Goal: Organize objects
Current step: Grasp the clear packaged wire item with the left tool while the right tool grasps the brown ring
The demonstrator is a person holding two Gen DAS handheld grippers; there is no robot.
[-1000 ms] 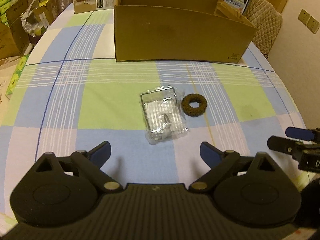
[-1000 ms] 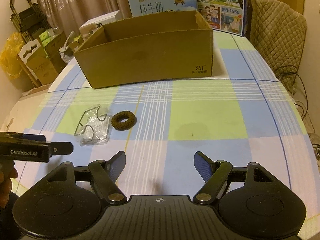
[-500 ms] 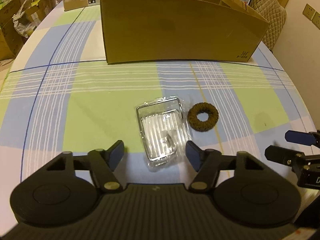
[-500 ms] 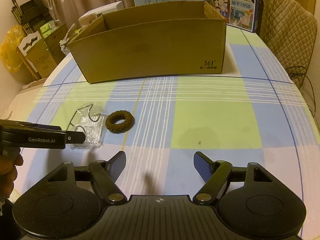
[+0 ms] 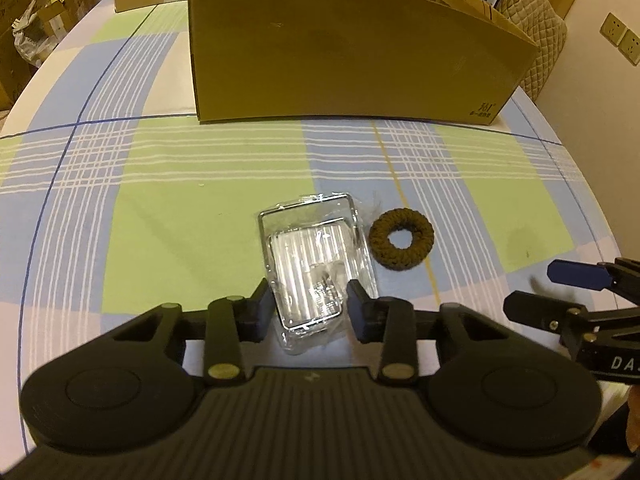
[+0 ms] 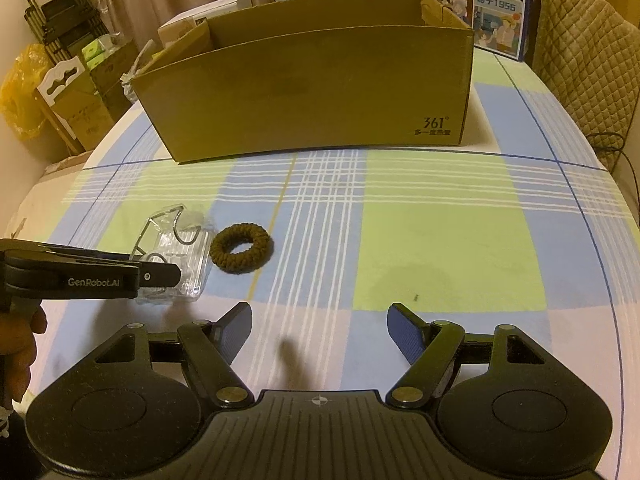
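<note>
You're holding the left gripper [image 5: 308, 306] low over the near part of the table [image 5: 168, 216], w/ its jaws closing around the near end of the clear plastic packet [image 5: 316, 268]. The packet is sitting between the two pads; can't tell whether they're touching its sides yet, so no sure grip. It's lying flat on the checked cloth, a wire frame and some small clear parts showing inside.

Just right of the packet, the brown braided ring [image 5: 401, 238] is lying flat on the table, close to the packet's loose plastic edge but not resting on it.

Far side, the open cardboard box [image 5: 344, 52] is standing upright across the table, well apart from both items. Behind it, printed cartons are standing at the far edge, and a quilted chair back [image 6: 580, 40] is showing at the far right.

Right side, you're keeping the right gripper [image 6: 319, 332] over bare cloth at the near edge, jaws spread wide w/ nothing between them. In the right wrist view the ring is lying ahead and to its left, the packet further left still, partly behind the left gripper's finger.
</note>
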